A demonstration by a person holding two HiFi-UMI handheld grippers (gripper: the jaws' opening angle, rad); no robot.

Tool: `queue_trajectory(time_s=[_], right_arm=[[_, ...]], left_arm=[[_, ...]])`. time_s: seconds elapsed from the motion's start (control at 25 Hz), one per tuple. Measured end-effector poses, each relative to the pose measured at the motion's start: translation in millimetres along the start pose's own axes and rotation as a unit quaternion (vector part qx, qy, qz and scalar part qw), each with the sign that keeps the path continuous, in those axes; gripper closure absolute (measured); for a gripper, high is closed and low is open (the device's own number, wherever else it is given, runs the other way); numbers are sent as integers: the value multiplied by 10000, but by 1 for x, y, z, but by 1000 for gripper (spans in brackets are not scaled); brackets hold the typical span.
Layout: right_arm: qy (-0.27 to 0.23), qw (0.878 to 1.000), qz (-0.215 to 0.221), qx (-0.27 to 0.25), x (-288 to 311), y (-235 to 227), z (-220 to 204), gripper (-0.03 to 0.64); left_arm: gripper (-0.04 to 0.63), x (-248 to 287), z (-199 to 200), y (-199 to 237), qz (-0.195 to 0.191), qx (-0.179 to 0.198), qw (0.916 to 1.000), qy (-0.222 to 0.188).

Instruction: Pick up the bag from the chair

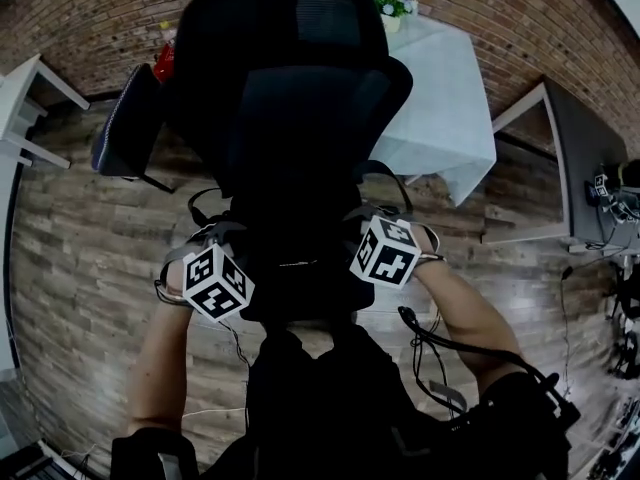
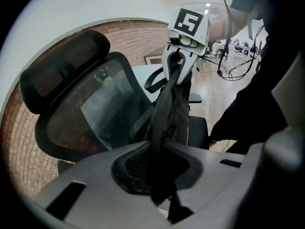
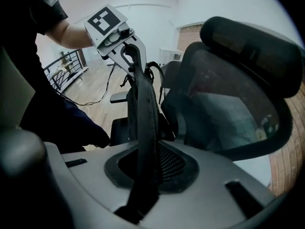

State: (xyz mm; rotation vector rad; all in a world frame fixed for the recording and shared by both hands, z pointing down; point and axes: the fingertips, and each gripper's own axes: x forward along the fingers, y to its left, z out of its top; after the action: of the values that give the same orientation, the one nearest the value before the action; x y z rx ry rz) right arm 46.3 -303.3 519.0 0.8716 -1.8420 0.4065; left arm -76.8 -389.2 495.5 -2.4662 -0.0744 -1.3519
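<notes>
Before black mesh chair (image 1: 300,98), dark bag (image 2: 177,113)

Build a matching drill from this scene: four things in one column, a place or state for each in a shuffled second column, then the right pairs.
Things:
1. black fabric bag
2. black mesh office chair
3. table under a white cloth
4. left gripper

Places or states:
A. shut on a strap
B. beyond the chair, near the brick wall
C. held by its straps
D. right behind the bag, on the wooden floor

Pairs: 1-C; 2-D; 3-B; 4-A.
</notes>
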Motion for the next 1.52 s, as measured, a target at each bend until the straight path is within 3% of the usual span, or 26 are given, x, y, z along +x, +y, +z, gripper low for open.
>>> queue_trajectory(time_s=[0.24, 0.4, 0.64, 1.52], right_arm=[[-72, 9994, -273, -215, -39, 3, 21, 548], [-55, 9989, -334, -338, -57, 9, 28, 548], [-112, 9982, -428, -398, -79, 13, 37, 548], [-168, 9976, -439, -499, -94, 28, 45, 548]], left_arm=[[545, -43, 16, 2, 227, 69, 9993, -298], [545, -61, 23, -1, 324, -13, 9989, -339], [545, -83, 33, 2, 487, 152, 9978, -414], [545, -106, 35, -9, 559, 331, 9969, -436]])
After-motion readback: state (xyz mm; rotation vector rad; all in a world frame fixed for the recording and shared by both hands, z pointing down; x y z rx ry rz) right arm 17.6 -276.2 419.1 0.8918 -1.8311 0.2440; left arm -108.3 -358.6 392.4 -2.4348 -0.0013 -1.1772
